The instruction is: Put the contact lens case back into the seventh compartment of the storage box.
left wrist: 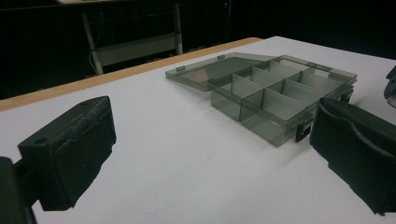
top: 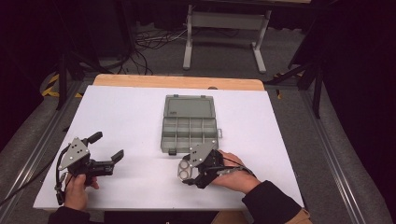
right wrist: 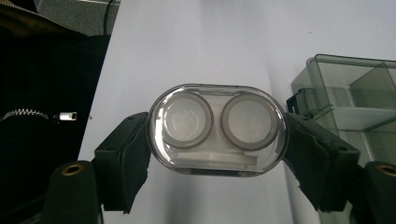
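Two containers on inspection

Right tool (right wrist: pixel 217 140) pinches a clear oval case (right wrist: pixel 217 128) by its two ends; inside sit two round white-rimmed wells side by side. Case is held just off the white counter (top: pixel 130 116), near the front edge of a grey compartment box (top: pixel 189 126). Box lies open, lid flat behind, compartments empty. Left tool (top: pixel 108 145) stands spread, gripping nothing, well apart.

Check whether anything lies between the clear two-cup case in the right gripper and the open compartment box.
Nothing visible does. The right gripper is shut on the clear case, just off the near edge of the open box. Bare white table lies between them, and the box's lid is folded back. The left gripper sits open, well off to the side.
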